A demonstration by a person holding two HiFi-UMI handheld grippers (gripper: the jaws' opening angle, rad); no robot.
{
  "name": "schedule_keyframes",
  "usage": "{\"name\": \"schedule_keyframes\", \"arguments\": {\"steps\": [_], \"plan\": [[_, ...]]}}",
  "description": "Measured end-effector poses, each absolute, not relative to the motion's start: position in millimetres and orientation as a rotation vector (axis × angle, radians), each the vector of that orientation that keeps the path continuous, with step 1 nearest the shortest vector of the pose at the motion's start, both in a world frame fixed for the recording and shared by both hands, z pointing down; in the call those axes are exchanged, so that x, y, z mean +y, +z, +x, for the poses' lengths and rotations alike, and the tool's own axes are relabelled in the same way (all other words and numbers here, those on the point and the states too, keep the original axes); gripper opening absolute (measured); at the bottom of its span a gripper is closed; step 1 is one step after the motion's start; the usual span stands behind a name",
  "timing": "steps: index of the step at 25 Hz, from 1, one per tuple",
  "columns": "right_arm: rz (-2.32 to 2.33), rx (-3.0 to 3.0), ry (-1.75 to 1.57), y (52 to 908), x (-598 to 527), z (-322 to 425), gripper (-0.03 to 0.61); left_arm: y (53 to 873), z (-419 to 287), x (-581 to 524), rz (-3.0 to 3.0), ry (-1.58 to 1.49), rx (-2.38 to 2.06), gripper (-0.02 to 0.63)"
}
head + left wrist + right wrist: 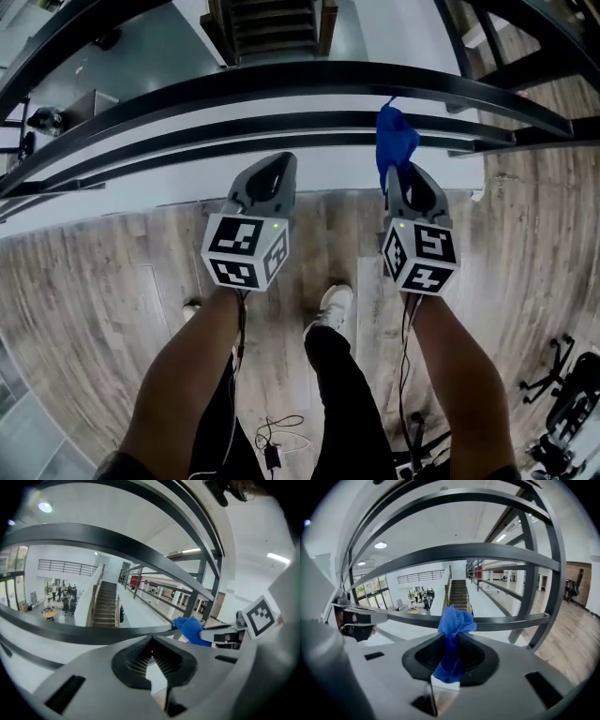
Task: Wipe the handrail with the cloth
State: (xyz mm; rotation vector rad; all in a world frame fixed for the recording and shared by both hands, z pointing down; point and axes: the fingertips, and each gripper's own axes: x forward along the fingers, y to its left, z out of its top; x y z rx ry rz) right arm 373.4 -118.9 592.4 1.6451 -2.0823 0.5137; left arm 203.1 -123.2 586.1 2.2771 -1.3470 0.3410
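In the left half of the head view, the grey left gripper (278, 167) points up the frame toward the black metal handrail (281, 77), its tip just below the lowest bar. Its 2 ribbed jaws are closed on each other with nothing between them. The bare left forearm (187, 375) rises from the lower left edge.

Right of centre, the grey right gripper (403, 173) has its 2 jaws clamped on a crumpled blue cloth (395, 141). The cloth's bunched top sticks out past the tips and overlaps a lower bar of the handrail in the upper right. Actual contact cannot be told. The bare right forearm (459, 375) rises from the lower right edge.
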Motion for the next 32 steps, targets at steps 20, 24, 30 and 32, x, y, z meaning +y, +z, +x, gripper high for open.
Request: {"name": "schedule_keyframes", "arguments": {"steps": [20, 24, 30, 32], "plan": [[1.055, -2.268, 0.499, 737, -78, -276, 0.091, 703, -445, -8, 1.735, 0.317, -1.829, 0.005], [0.993, -2.279, 0.468, 750, -90, -370, 0.091, 712, -524, -5, 1.693, 0.31, -1.849, 0.005], [0.978, -2.28, 0.54, 766, -102, -472, 0.091, 719, -608, 7, 1.642, 0.306, -1.885, 0.005], [0.977, -2.274, 0.536, 770, -105, -492, 0.091, 721, -623, 12, 1.64, 0.305, -1.884, 0.005]]}}
